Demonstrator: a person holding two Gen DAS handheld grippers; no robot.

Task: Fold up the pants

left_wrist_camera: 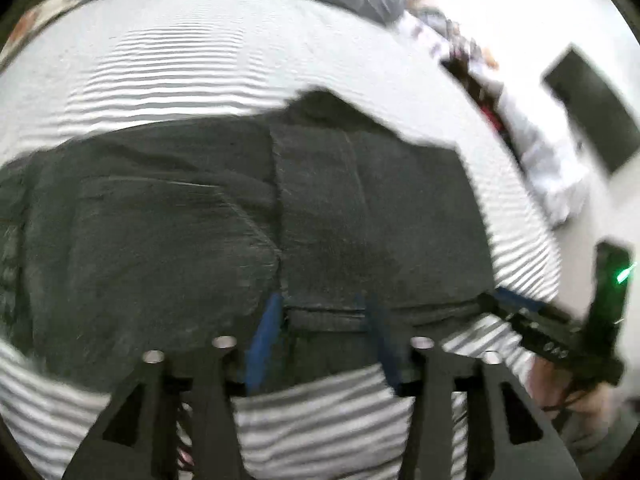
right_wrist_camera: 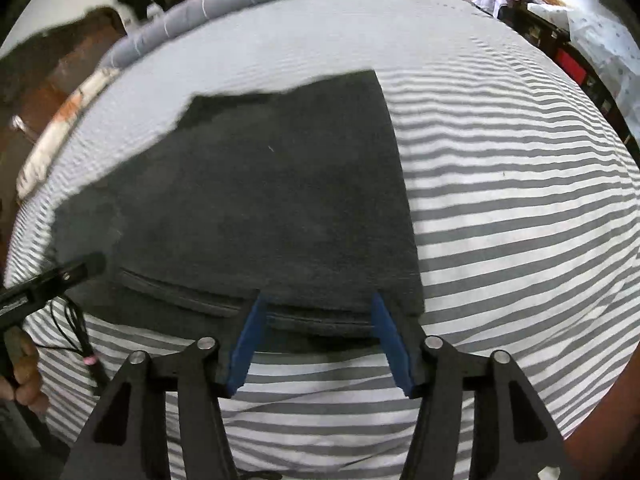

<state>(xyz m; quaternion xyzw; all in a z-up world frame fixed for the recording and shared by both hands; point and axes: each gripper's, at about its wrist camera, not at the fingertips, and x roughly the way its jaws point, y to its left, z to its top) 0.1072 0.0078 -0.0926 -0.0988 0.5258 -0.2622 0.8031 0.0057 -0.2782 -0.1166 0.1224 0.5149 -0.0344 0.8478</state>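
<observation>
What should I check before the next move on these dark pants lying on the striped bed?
1. Right gripper released: ok. Its jaws stand apart over the near edge of the pants, nothing pinched.
2. Left gripper released: ok. Blue pads spread, cloth lying flat between them, though the view is blurred.
3. Pants folded into a compact stack: ok. A folded layer's edge runs across the top in the left wrist view.
4. Edges aligned: not ok. The far edge looks stepped and uneven.
5. Pants fully on the striped sheet: ok, sheet shows on the near, far and right sides.
6. Wrinkles under the fold: cannot tell.
</observation>
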